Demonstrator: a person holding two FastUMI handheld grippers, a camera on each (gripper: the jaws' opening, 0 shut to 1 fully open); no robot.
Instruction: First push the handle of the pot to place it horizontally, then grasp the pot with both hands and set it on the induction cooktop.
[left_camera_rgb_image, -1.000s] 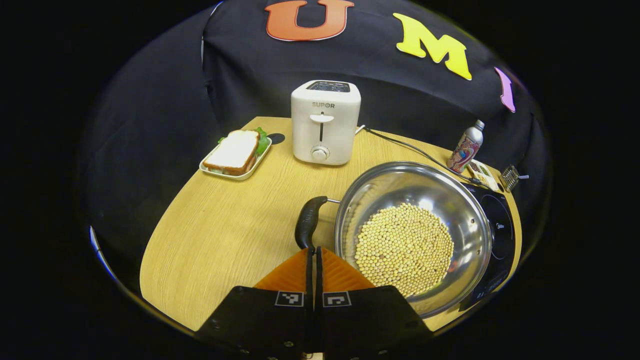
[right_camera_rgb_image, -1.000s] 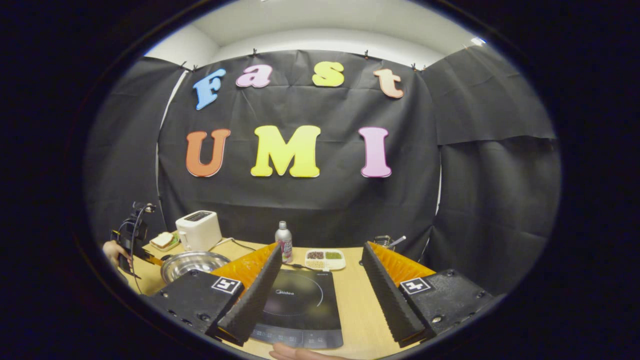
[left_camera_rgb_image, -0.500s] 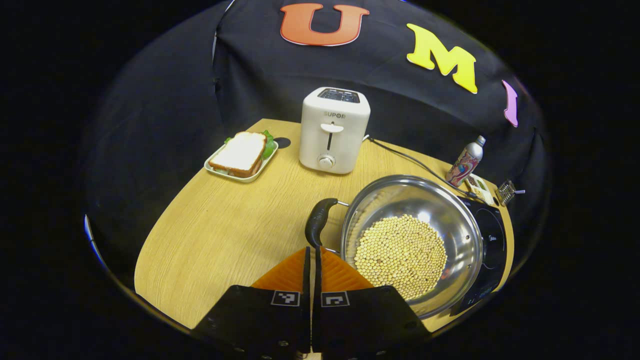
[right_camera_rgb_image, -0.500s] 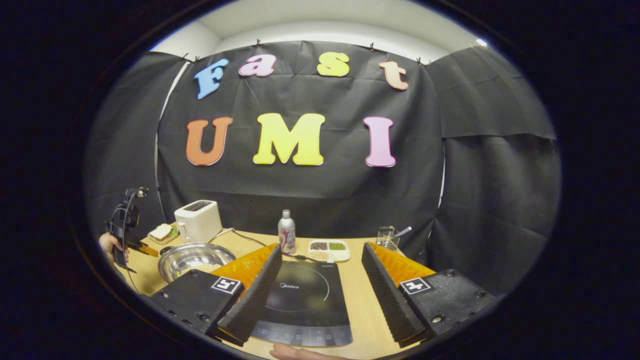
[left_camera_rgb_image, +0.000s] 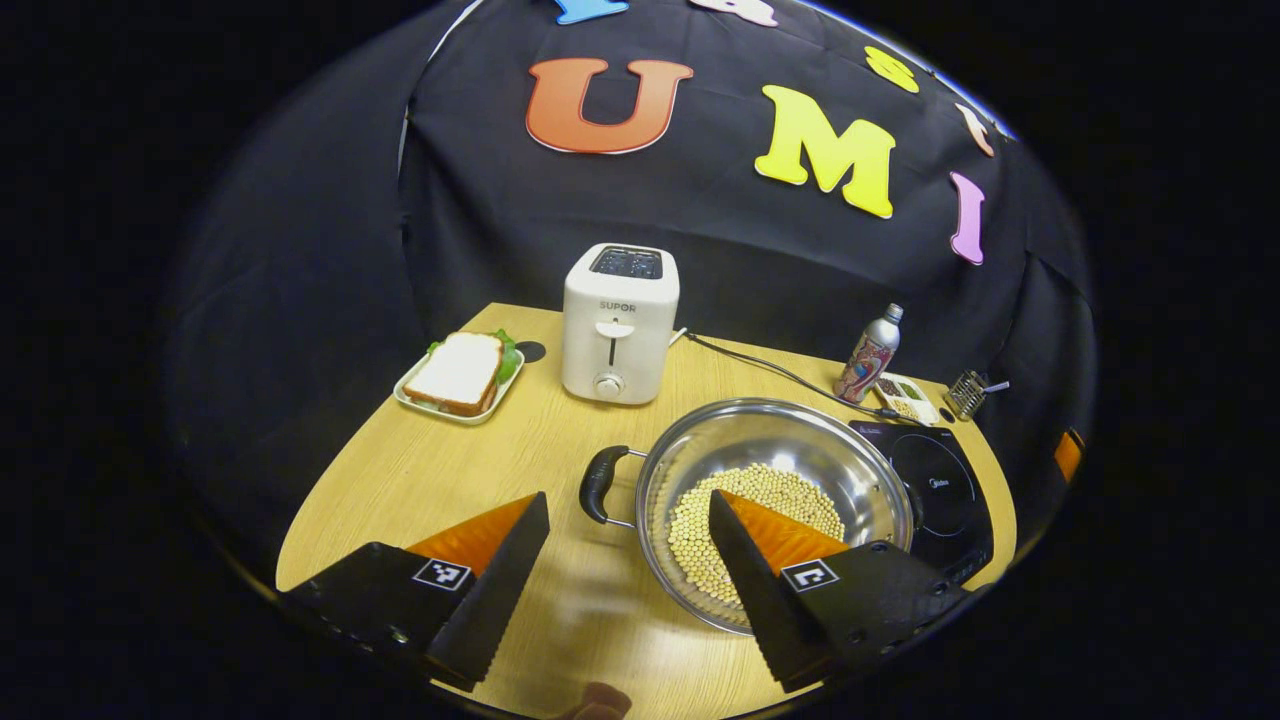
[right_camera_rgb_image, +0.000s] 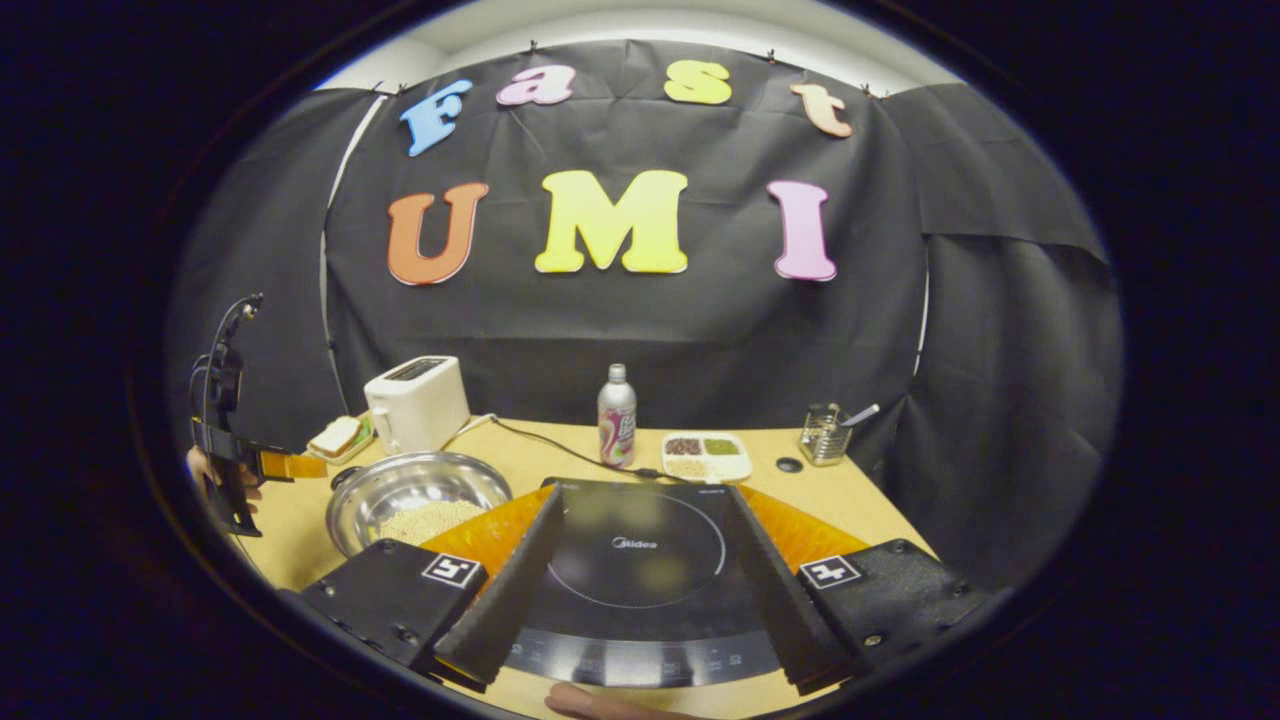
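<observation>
the table (left_camera_rgb_image: 440, 470) was the biggest thing, and the pot (left_camera_rgb_image: 775, 500) full of little pale beans (left_camera_rgb_image: 760, 500) sat on it, just beside the cooktop (left_camera_rgb_image: 940, 490) and not on it yet. the pot's near handle (left_camera_rgb_image: 598, 484) looked flat to the side, so the push step seemed done. the next job looked like the grab with both hands. the left gripper (left_camera_rgb_image: 625, 555) was wide open and held nothing, with the handle just past the gap between its fingers. it should slide in low and level and pinch the handle in the middle. the right gripper (right_camera_rgb_image: 640, 560) was wide open too, hanging over the cooktop, well apart from the pot. it should go to the pot's far side. lift slow and flat, or beans may spill.

the pot's far handle was hard to make out. part of the pot's rim hid behind a finger (left_camera_rgb_image: 760, 560).
</observation>
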